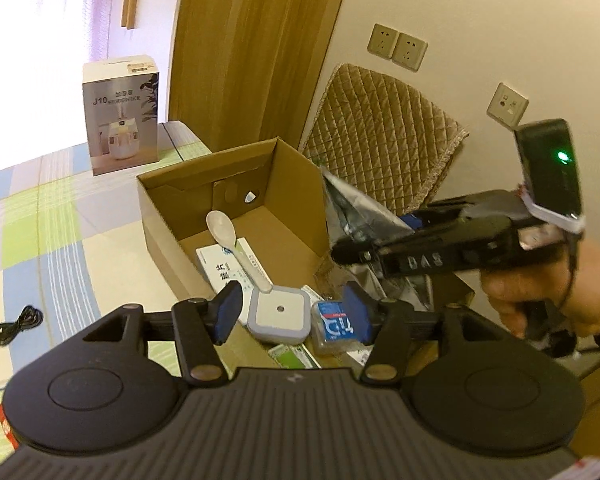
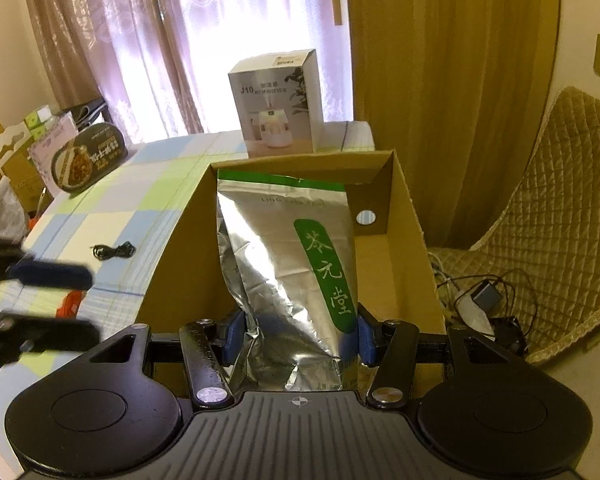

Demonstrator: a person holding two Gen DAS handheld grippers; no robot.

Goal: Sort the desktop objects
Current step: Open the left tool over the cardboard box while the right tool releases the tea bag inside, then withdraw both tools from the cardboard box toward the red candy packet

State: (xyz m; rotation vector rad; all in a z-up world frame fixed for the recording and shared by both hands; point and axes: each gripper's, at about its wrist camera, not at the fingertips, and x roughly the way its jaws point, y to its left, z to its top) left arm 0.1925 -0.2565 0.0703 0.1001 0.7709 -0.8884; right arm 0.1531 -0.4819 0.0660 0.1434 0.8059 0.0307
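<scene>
Silver foil crinkles between the blue pads of my right gripper [image 2: 298, 334], which is clamped on a tea pouch [image 2: 288, 264] with a green label band, held upright over the open cardboard box [image 2: 404, 216]. My left gripper [image 1: 292, 314] hangs with its fingers spread wide and nothing between them, above the near end of the same box [image 1: 168, 196]. Just beyond its fingertips, inside the box, lie a square grey-and-white gadget [image 1: 280, 314] with a small round centre, a clear packet with a blue label [image 1: 334, 326] beside it, and a white spoon [image 1: 236, 246] resting across a white printed carton [image 1: 220, 268]. In the left view my right hand [image 1: 556, 300] grips its tool at the right, with the pouch [image 1: 360, 216] at the box's far side. Past the box stands a humidifier carton [image 2: 278, 106] on the checked tablecloth [image 2: 132, 192]. A coiled black cable [image 2: 114, 250] lies on the cloth well apart from the box. A quilted chair cushion [image 2: 556, 200] leans to the right.
</scene>
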